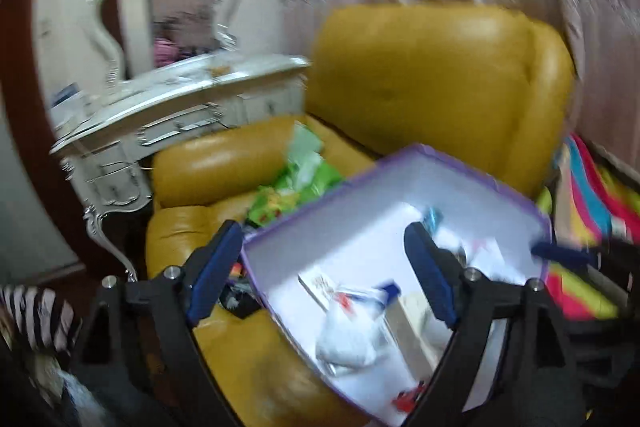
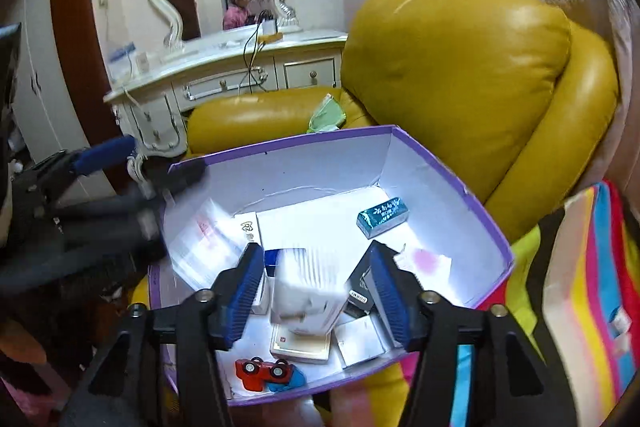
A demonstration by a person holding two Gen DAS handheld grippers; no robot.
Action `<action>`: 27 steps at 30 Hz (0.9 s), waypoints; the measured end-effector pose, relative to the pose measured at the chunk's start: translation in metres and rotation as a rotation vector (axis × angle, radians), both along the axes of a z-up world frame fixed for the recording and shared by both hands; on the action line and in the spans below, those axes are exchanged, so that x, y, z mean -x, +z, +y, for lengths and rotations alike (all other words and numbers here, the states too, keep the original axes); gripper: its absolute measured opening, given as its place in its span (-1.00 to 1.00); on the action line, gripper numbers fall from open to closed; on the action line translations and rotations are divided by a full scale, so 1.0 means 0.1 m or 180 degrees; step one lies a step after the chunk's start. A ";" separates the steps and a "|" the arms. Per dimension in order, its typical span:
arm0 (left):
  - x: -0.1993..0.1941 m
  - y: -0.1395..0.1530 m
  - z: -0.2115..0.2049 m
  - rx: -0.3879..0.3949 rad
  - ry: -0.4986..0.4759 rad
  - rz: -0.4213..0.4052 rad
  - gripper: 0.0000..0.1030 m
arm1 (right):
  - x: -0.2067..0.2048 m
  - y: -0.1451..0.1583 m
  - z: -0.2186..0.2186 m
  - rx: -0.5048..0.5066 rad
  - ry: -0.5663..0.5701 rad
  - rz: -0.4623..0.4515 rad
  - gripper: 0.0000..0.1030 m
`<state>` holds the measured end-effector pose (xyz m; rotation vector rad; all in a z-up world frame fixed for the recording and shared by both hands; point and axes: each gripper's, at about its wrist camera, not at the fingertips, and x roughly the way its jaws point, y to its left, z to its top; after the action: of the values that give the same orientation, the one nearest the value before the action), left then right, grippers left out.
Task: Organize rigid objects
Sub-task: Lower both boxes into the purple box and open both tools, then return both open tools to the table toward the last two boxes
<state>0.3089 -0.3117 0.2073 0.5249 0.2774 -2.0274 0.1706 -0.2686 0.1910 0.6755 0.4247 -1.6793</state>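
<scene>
Below, white box [image 2: 308, 287] blurred between spread right tongs [image 2: 316, 295], left tongs [image 1: 320, 271] spread over purple box [image 1: 400, 155]

I see a yellow leather armchair [image 2: 452, 67] carrying everything here. On its seat sits an open purple-edged box [image 2: 440, 163] with white inner walls, tilted toward me. A green face mask [image 2: 326, 115] lies on the seat just behind the box, beside the armrest [image 2: 256, 117]. A bright striped cloth [image 2: 592, 267] lies at the chair's right side.
</scene>
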 end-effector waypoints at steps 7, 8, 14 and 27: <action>0.22 0.21 0.68 0.0363 -0.0664 0.0775 0.90 | 0.65 -0.11 0.97 0.0464 -0.0736 -0.0247 0.42; 0.30 0.21 0.79 0.0400 -0.0822 0.0801 0.94 | 0.77 -0.17 1.13 0.0461 -0.0895 -0.0280 0.44; 1.34 -0.19 1.64 0.0131 -0.2321 0.0437 0.99 | 1.51 -0.77 2.14 0.0120 -0.1937 -0.0609 0.44; 3.72 -1.90 2.20 -0.0891 -0.3002 -0.0997 0.99 | 2.59 -1.68 3.48 -0.0667 -0.2909 -0.0541 0.44</action>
<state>-0.0629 -0.0917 0.0169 1.3197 0.1225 -2.7608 -0.0886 0.0794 0.0227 1.2833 0.1641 -2.4168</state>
